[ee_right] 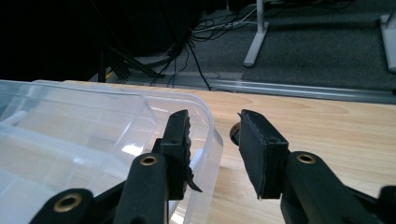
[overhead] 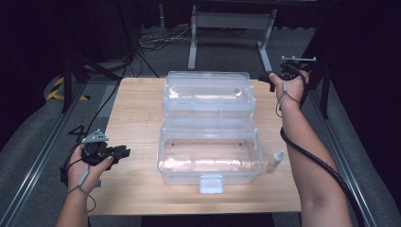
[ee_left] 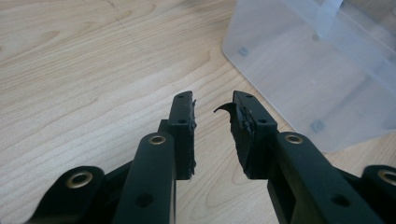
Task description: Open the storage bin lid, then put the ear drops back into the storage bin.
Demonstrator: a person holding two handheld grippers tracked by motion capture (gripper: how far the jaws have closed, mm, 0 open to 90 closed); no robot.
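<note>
A: What's the room like?
B: Dark around the edges, with grey carpet floor [overhead: 227, 52], a tangle of cables [overhead: 156, 40] at the back and a white metal frame [overhead: 231, 28] beyond the far edge. A metal rail [overhead: 42, 156] runs along the left of the floor.

A: And the surface?
B: A light wooden bench [overhead: 137, 118], bare apart from two things. The big one is a clear plastic box [overhead: 210, 156] in the middle, its lid [overhead: 205, 94] thrown back and lying open toward the far edge, with a latch [overhead: 211, 183] at the near side.

A: What else?
B: A small dropper bottle [overhead: 275, 159] stands just beside the box's right end, near the right forearm.

A: Where are the tools?
B: The left hand-held gripper [overhead: 124, 152] is low over the bench near its left edge, apart from the box; in its own view [ee_left: 212, 109] the jaws are spread with only wood grain between them. The right hand-held gripper [overhead: 272, 81] is at the far right corner, just beside the lid's right end. In its own view [ee_right: 212, 126] the jaws stand apart, the left one in front of the lid's rim, nothing pinched.

A: Anything in the way?
B: The open lid lies between the two hands.
</note>
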